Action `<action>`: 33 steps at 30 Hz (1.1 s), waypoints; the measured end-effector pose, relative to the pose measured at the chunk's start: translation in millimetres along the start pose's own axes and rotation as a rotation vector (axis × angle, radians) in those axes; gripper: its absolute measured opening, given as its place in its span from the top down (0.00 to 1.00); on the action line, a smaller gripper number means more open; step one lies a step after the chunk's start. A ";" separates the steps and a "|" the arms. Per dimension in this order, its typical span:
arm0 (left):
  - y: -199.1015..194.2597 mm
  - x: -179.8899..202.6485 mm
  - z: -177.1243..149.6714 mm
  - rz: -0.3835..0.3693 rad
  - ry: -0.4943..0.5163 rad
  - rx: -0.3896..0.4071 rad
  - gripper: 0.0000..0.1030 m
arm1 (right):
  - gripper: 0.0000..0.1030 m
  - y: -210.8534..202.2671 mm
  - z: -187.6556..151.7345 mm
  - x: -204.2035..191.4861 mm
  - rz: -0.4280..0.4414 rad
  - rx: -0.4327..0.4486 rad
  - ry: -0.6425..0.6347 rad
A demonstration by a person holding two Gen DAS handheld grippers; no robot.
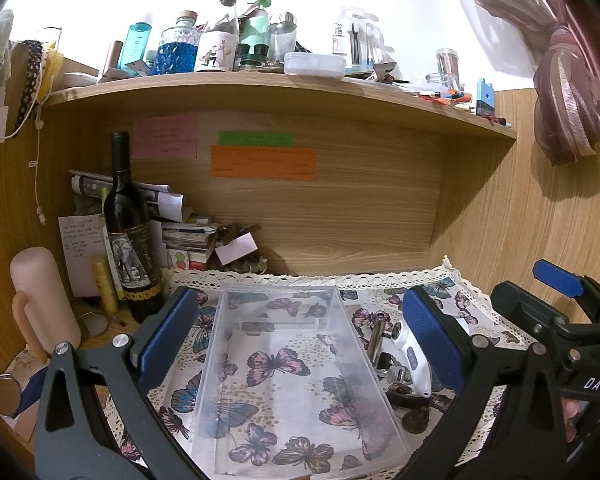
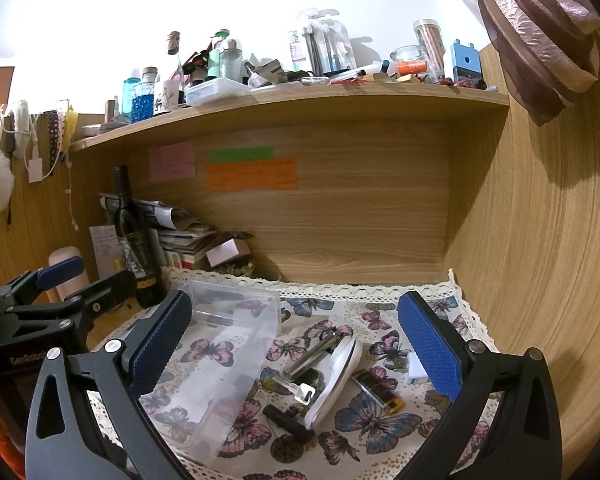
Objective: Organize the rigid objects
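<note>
Nothing is in the clear box (image 1: 296, 380) yet. Both tongs (image 1: 300, 336) (image 2: 296, 340) gape, holding nothing. Small things (image 2: 324, 376) wait right of it.

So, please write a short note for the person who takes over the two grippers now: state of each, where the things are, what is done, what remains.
Left gripper: open, holding nothing, above the clear plastic box.
Right gripper: open, holding nothing, over the loose items.
The box is empty on the butterfly cloth.
To its right lie the white device, key, black piece and small dark-and-yellow item.
Done: nothing in the box yet.
Left: probably move these items into the box.
</note>
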State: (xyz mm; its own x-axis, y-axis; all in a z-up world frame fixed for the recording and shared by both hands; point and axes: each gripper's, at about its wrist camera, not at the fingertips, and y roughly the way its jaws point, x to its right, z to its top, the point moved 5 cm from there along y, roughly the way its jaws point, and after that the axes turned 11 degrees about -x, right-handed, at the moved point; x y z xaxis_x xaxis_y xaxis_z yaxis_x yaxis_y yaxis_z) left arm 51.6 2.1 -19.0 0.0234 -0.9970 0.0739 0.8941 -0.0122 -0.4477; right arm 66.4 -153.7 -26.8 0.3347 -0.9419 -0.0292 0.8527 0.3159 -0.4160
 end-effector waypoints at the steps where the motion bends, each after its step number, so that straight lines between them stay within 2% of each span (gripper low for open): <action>1: 0.0 0.0 0.0 -0.001 -0.001 0.000 0.00 | 0.00 -0.1 0.1 0.0 0.000 0.000 0.000; 27: -0.9 -3.7 0.2 0.002 0.001 0.002 0.00 | 0.00 -1.0 1.3 -2.8 0.002 0.002 -0.010; 33: -1.4 -2.7 -0.7 -0.029 0.007 0.013 0.00 | 0.00 0.3 0.0 -4.4 -0.012 0.001 -0.017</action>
State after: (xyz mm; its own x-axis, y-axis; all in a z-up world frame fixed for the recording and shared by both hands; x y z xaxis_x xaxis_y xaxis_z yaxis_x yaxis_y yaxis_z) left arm 50.0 4.8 -19.3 -0.0056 -0.9968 0.0803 0.9000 -0.0401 -0.4341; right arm 65.3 -149.5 -26.8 0.3315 -0.9434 -0.0088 0.8572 0.3051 -0.4150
